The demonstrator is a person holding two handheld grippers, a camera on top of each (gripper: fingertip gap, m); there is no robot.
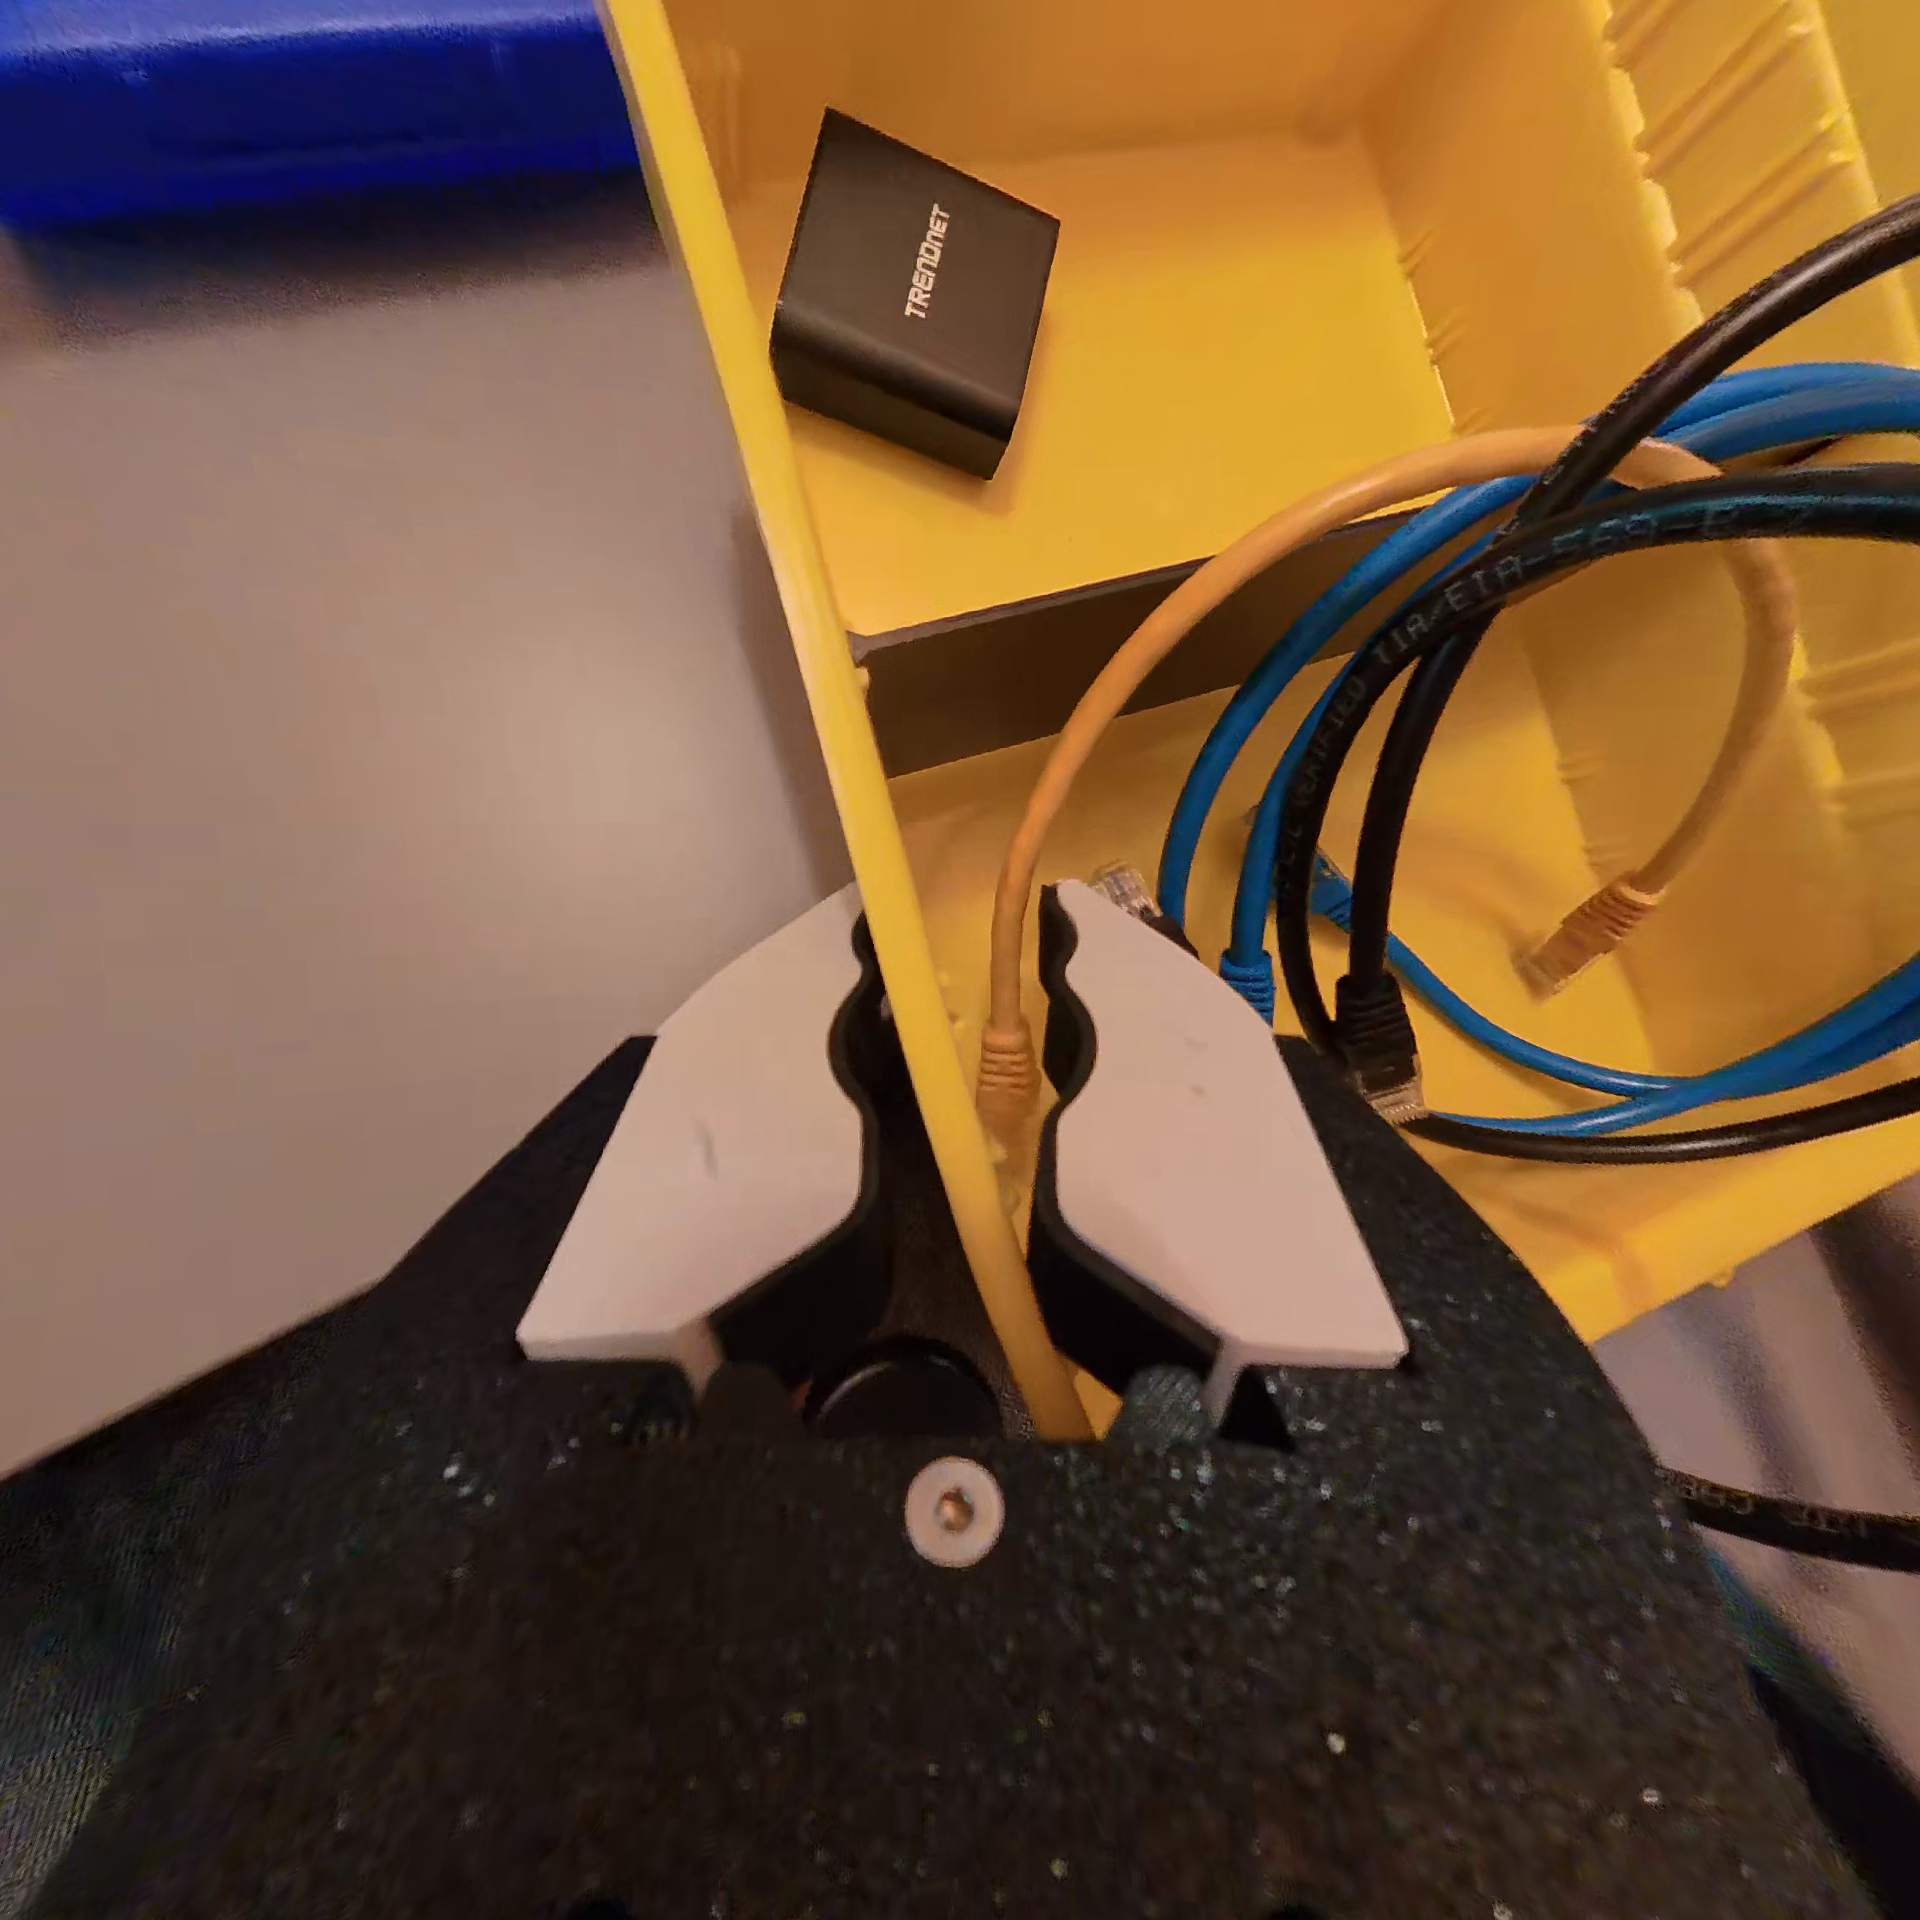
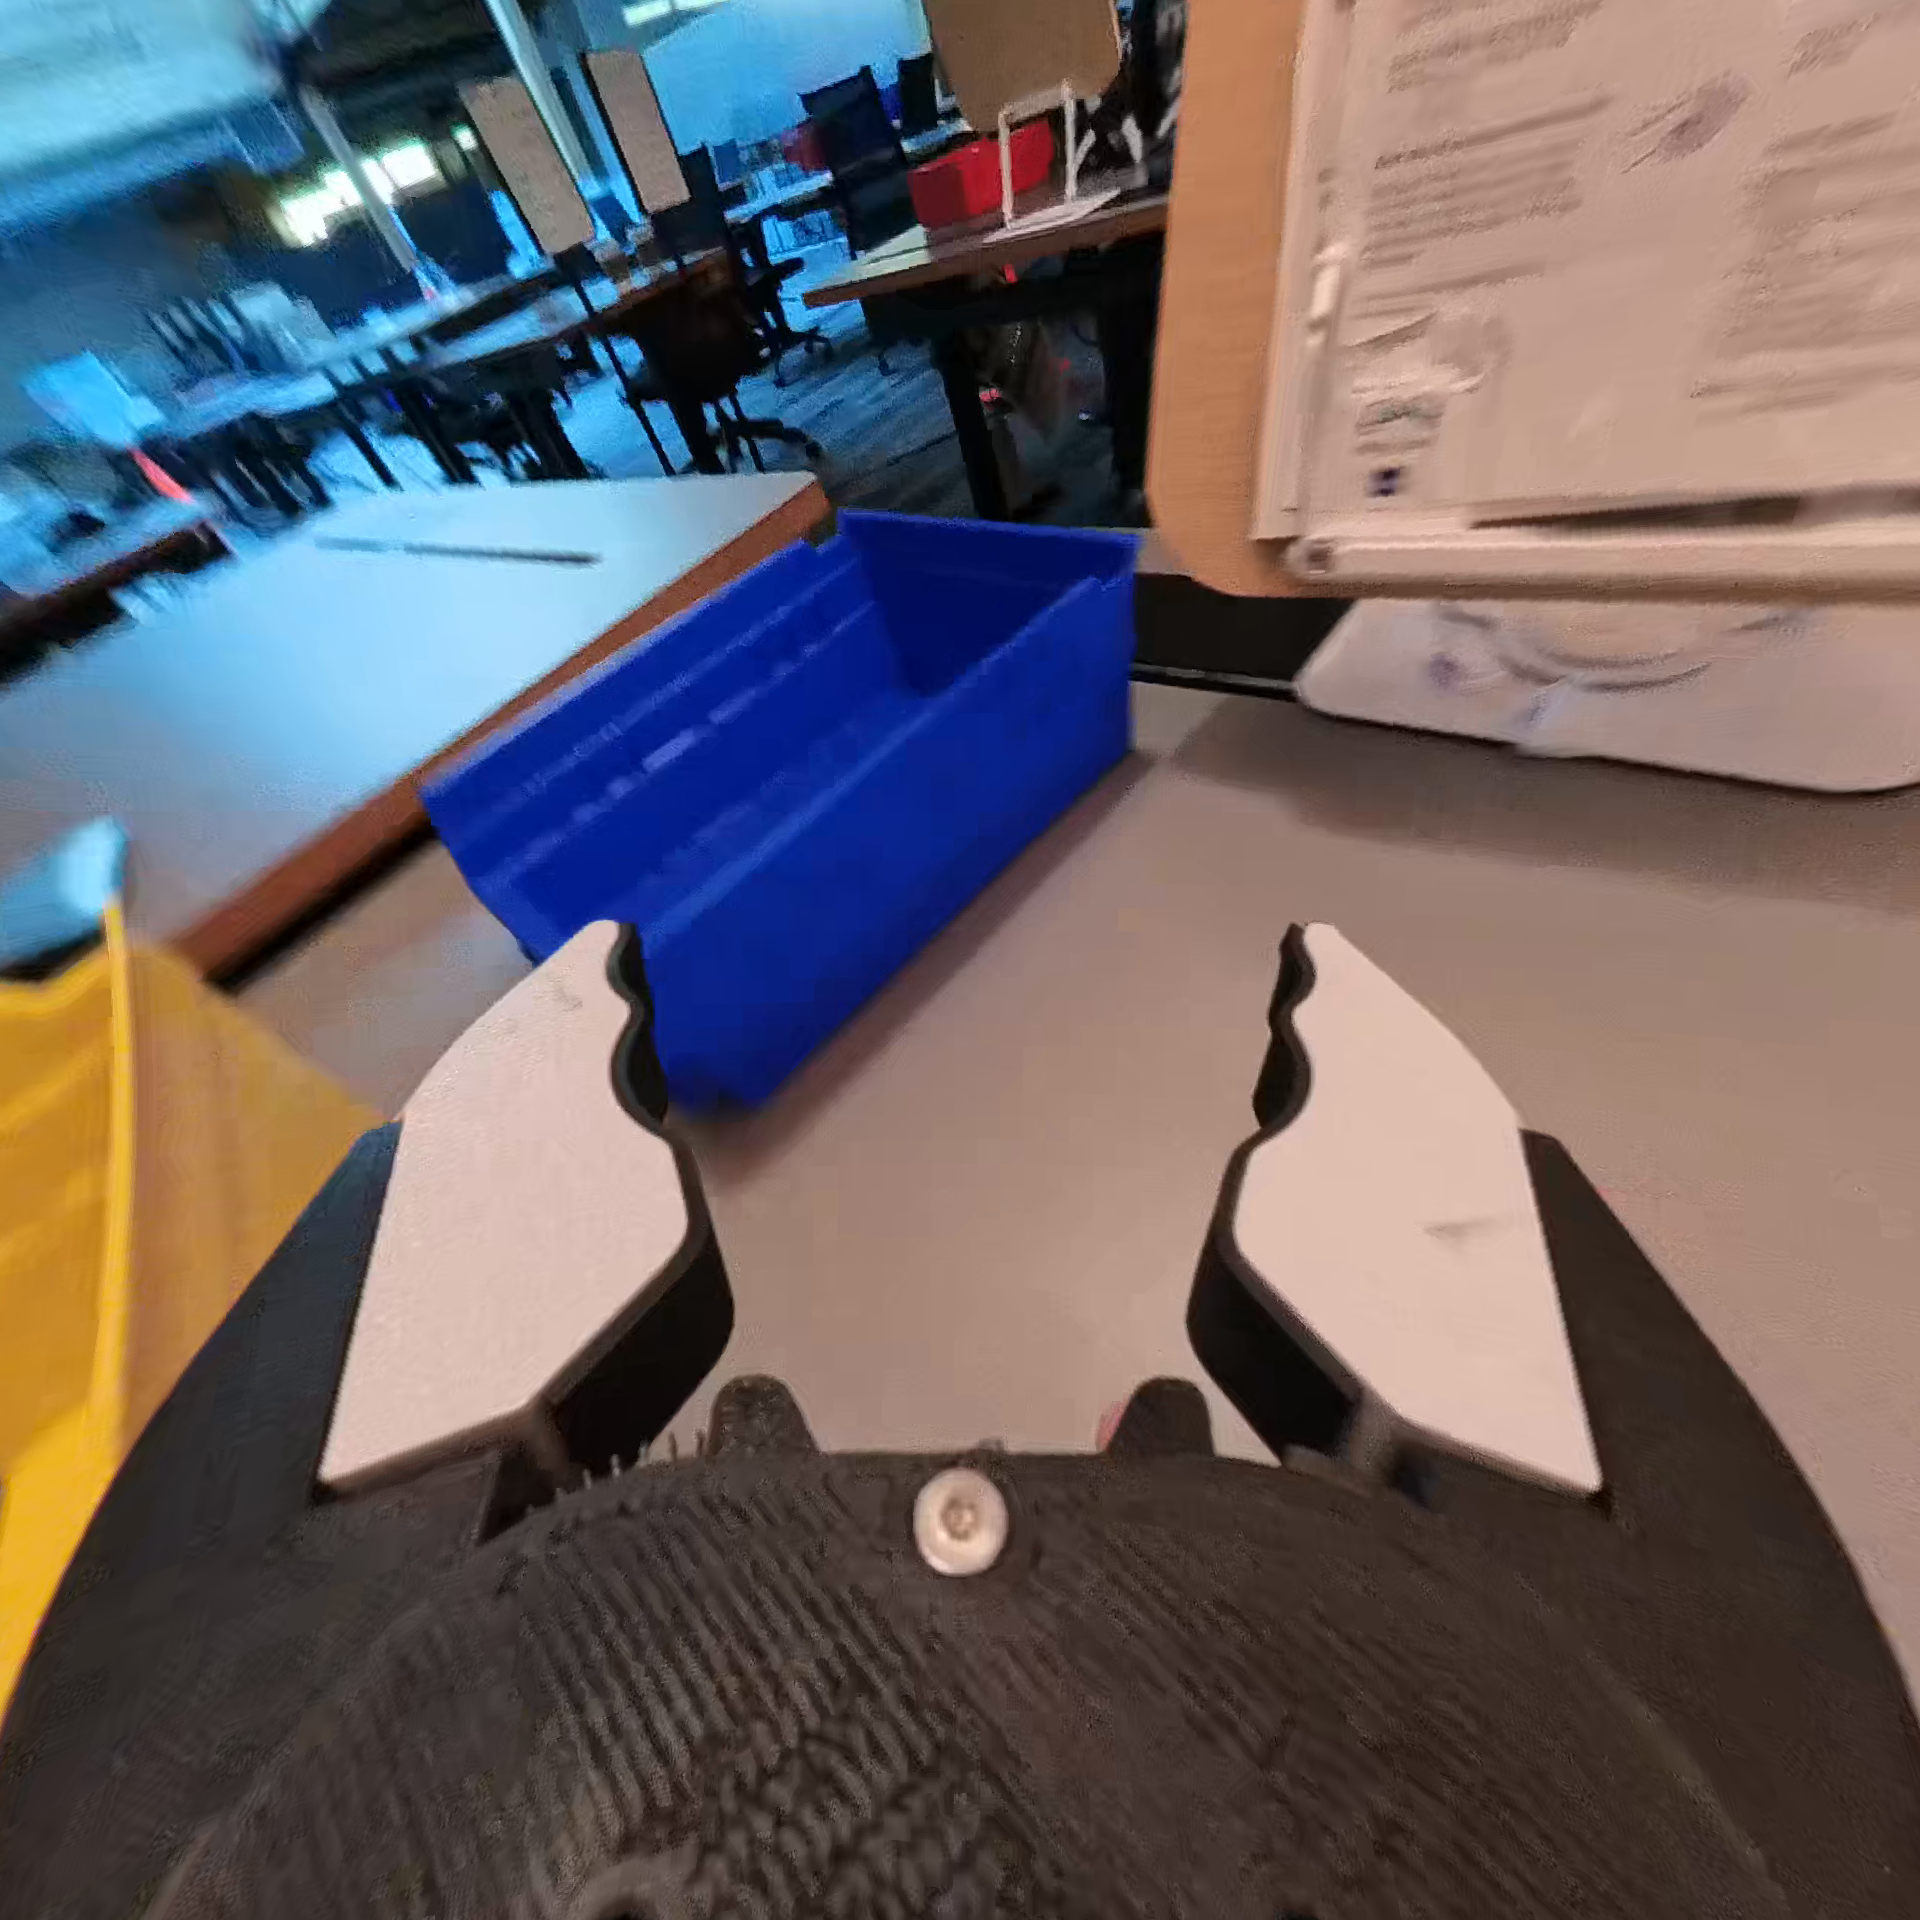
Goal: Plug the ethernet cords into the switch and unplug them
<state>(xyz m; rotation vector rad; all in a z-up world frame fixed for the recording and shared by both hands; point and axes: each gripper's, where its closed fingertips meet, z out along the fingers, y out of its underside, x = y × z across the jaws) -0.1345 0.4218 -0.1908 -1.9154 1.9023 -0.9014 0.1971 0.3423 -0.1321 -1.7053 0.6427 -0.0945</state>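
A small black switch (image 1: 914,296) lies in the far compartment of a yellow bin (image 1: 769,499). The near compartment, behind a black divider (image 1: 997,675), holds loose ethernet cords: a yellow cord (image 1: 1039,810), blue cords (image 1: 1247,707) and black cords (image 1: 1382,790). My left gripper (image 1: 956,904) straddles the bin's left wall, its jaws nearly closed on the wall. The yellow cord's plug (image 1: 1006,1070) sits between the wall and the right finger. My right gripper (image 2: 961,935) is wide open and empty above the grey table, with the yellow bin (image 2: 83,1143) at its left.
An empty blue bin (image 2: 810,790) stands on the grey table (image 2: 1039,1195) ahead of the right gripper; it also shows in the left wrist view (image 1: 312,114). A white object (image 2: 1610,696) and a board with papers (image 2: 1558,281) are at the far right. Other tables and chairs stand beyond.
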